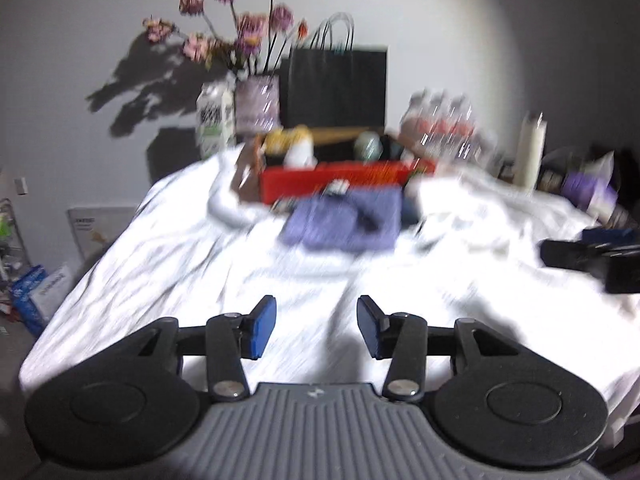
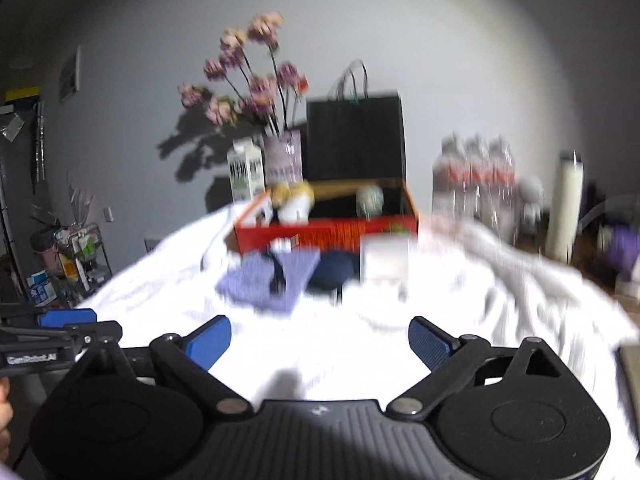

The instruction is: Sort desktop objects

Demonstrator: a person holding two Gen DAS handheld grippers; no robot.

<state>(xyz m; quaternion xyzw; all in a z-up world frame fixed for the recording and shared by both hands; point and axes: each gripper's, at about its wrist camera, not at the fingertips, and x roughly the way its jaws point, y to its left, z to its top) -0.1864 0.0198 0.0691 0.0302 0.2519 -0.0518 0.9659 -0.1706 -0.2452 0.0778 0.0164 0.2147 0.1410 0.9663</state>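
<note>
While both frames are smeared with motion blur, this is roughly how things sit:

left gripper point(image 1: 316, 326): jaws spread fairly wide, nothing between the blue pads, hovering over bare white sheet point(image 1: 200, 264) near the front edge.

right gripper point(image 2: 320, 344): jaws spread even wider, also holding nothing, over the same sheet, with the left one poking in at its left side.

where the stuff is: a purple cloth point(image 1: 344, 220) lies flat just in front of the red box point(image 1: 340, 186), with a small dark thing point(image 1: 368, 218) on top of it. A white boxy item point(image 2: 384, 258) and a dark blue rounded thing point(image 2: 332, 272) sit beside the cloth. All well ahead of both grippers.

risk 1: the sheet is wrinkled and soft, so a low pinch could probably grab bedding along with the cloth and drag everything.

risk 2: lifting the cloth first would likely tip that dark thing off it.

risk 3: the two grippers are close side by side, so going for the same pile could knock them together.

risk 4: tall stuff behind the box, like the flower vase point(image 1: 256, 104) and carton point(image 1: 214, 120), could get bumped on an overshoot.

counts: one red box, with two or three blurry items in it (can't tell exactly). One cloth, one white boxy item, one black paper bag point(image 1: 336, 84), one carton, one vase, one tall white cylinder point(image 1: 530, 152). Water bottles point(image 2: 476, 176) look like three, hard to be sure.
</note>
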